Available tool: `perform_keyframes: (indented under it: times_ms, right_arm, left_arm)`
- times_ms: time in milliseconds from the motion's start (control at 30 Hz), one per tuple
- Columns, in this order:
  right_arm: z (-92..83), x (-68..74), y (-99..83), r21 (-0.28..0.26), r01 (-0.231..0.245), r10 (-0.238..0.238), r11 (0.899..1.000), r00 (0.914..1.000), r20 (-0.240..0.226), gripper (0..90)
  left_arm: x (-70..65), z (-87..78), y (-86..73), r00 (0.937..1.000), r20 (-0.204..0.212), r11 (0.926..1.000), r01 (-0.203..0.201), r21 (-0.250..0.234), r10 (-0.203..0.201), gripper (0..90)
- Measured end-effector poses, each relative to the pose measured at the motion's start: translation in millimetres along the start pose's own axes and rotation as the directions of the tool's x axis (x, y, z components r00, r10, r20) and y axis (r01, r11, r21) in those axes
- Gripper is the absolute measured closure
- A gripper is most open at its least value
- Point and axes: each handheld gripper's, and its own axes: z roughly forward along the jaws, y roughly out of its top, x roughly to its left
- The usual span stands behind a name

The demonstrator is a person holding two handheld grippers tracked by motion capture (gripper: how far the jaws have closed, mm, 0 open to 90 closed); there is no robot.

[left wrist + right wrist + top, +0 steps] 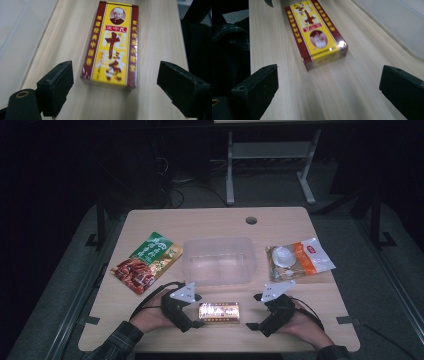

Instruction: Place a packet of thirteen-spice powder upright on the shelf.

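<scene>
On the wooden bench (150, 220), close to the person's edge, lies a flat yellow and dark red box (219, 312). It rests on its big side, between the two grippers. Its top has a small round picture of a person, a red strip under that, big dark red Chinese signs on the yellow middle, and yellow Chinese signs down each red edge — the signs are clear in the left gripper view, but I cannot read them.

Just left of the box is the left gripper (198, 310). Its two black jaws stand wide apart. The near end of the box lies a little way in front of them, and the pads do not touch it. This gripper holds nothing.

Right of the box is the right gripper (255, 311), a bit apart from it. Its jaws are also wide apart and hold nothing; the box lies on the bench beyond them.

Behind the box stands a clear plastic tub (219, 260). Left of the tub lies a green and red food bag (146, 262) with white writing too small to read. Right of the tub lies a see-through and orange bag (299, 258) — its label is too small to read.
</scene>
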Motion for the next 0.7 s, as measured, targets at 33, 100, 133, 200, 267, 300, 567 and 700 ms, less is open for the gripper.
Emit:
perform_keyframes:
  times_ms: [33,100,133,200,267,300,567,700]
  right_arm:
    - [2.2,0.5,3.5,0.0,0.008,-0.008,1.0,1.0,-0.005,1.7]
    - [7.7,1.1,10.1,0.005,0.027,-0.026,1.0,0.9994,-0.024,2.1]
    - [10.9,0.9,13.0,0.006,0.036,-0.036,0.999,0.9988,-0.034,4.0]
    - [18.8,-1.0,19.8,0.027,0.087,-0.085,0.996,0.9955,-0.04,4.5]
    - [23.4,-0.8,25.0,0.034,0.106,-0.104,0.994,0.9929,-0.057,4.5]
    - [25.3,-1.0,27.2,0.038,0.12,-0.118,0.992,0.9913,-0.059,4.9]
    - [49.6,-5.9,40.2,0.073,0.211,-0.2,0.975,0.9706,-0.134,10.7]
    - [60.1,-7.7,43.3,0.123,0.238,-0.221,0.963,0.9654,-0.139,13.1]
  left_arm:
    - [-1.5,-3.5,-3.8,0.9999,-0.004,0.9997,0.013,-0.019,-0.013,13.3]
    - [-4.7,-9.5,-10.4,0.9995,-0.01,0.9988,0.03,-0.038,-0.03,13.3]
    - [-5.9,-12.6,-13.5,0.9992,-0.021,0.9986,0.032,-0.041,-0.033,13.2]
    - [-7.8,-18.7,-21.1,0.9982,-0.038,0.9972,0.044,-0.061,-0.046,13.2]
    - [-8.3,-23.4,-27.2,0.9972,-0.044,0.9957,0.058,-0.072,-0.061,13.2]
    - [-9.0,-25.1,-30.5,0.996,-0.045,0.994,0.073,-0.082,-0.077,13.2]
    - [-5.2,-23.3,-36.4,0.9938,-0.07,0.9943,0.081,-0.069,-0.086,13.2]
    - [-5.2,-22.4,-35.8,0.9936,-0.067,0.9938,0.086,-0.071,-0.09,13.2]
